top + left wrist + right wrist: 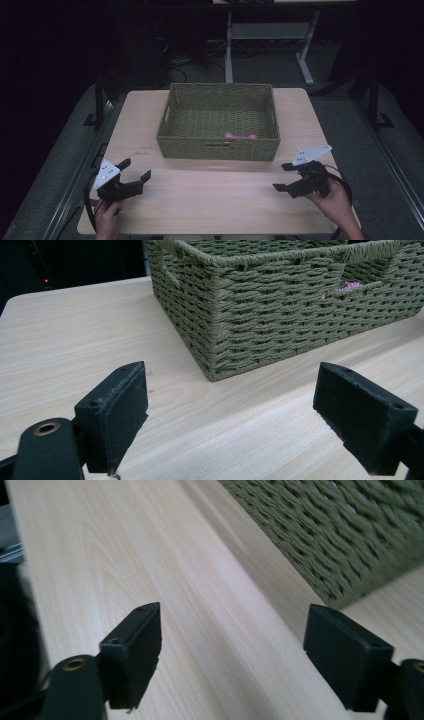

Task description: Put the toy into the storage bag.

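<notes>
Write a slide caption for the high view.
Two hand-held tools, left tool and right tool, open over a wooden table before a woven basket holding a pink object.

Pink thing [240, 136] half hidden behind basket [218, 149] front wall, too small to identify

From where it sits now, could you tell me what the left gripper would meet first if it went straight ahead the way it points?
Probably the near corner of the olive-green woven basket: it stands dead ahead between the left gripper's open fingers, with bare light wooden table before it. Depth is hard to judge.
</notes>
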The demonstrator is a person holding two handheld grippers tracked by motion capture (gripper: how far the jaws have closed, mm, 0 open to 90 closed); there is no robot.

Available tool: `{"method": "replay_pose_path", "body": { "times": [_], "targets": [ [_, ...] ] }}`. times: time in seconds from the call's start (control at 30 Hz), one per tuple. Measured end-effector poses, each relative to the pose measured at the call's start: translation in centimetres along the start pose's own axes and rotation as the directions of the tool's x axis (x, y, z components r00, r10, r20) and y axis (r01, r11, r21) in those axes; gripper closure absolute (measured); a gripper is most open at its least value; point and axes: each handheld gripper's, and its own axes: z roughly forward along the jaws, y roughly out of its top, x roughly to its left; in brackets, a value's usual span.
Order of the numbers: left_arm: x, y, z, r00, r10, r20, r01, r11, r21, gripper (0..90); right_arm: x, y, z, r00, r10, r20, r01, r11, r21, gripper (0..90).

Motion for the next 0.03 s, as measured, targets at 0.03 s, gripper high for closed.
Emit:
{"method": "replay_pose_path", "body": {
  "times": [0.03],
  "targets": [
    [-0.03,0.0,0.04,1.0,0.001,0.0,-0.001,1.0,-0.001,13.8,0.0,0.0,0.0,1.0,0.0,0.0,0.0,1.0,0.0,21.2]
  ]
}}
